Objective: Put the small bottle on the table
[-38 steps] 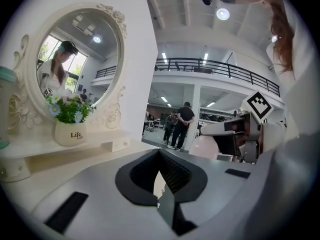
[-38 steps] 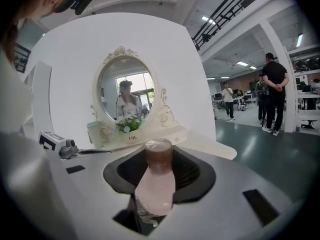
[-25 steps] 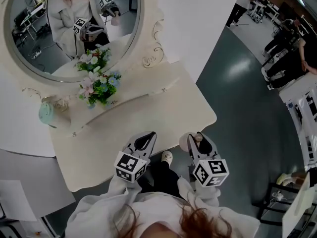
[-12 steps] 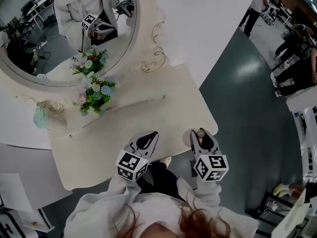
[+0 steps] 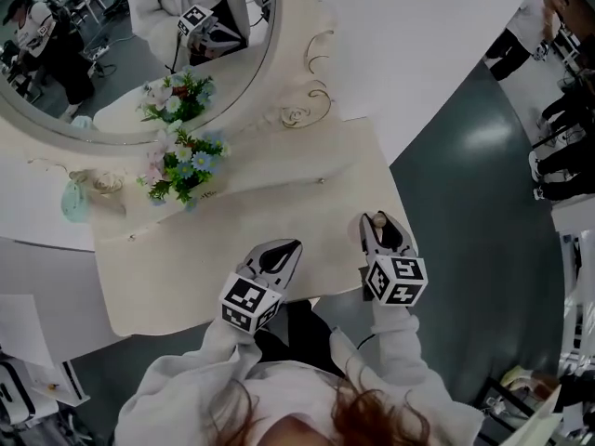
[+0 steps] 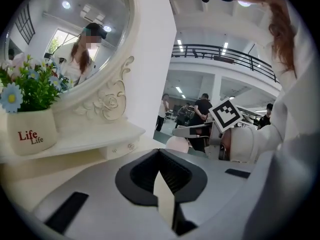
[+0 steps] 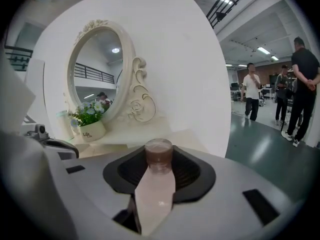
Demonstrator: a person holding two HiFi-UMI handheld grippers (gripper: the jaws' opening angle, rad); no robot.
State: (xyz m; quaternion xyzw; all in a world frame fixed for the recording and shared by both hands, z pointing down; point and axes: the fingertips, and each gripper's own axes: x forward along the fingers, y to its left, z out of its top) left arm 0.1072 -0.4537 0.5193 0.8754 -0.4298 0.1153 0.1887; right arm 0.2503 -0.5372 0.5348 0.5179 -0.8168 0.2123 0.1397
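The small bottle (image 7: 156,186) is pale pink with a brown cap, and my right gripper (image 7: 159,160) is shut on it. In the head view this gripper (image 5: 379,232) hangs over the front right corner of the cream dressing table (image 5: 279,207), with the bottle (image 5: 378,219) sticking out at its tip. My left gripper (image 5: 271,260) hovers over the table's front edge, to the left of the right one. Its jaws meet at the tips (image 6: 160,166) and hold nothing.
An oval mirror (image 5: 139,54) stands at the table's back. In front of it sits a white pot of flowers (image 5: 181,167) on a low shelf, with a mint-coloured thing (image 5: 74,201) at the far left. A white wall rises behind. Grey floor (image 5: 474,212) and people lie to the right.
Both grippers have moved forward from beyond the table's front edge to above it. The right one still holds the bottle. The head view has shifted a little.
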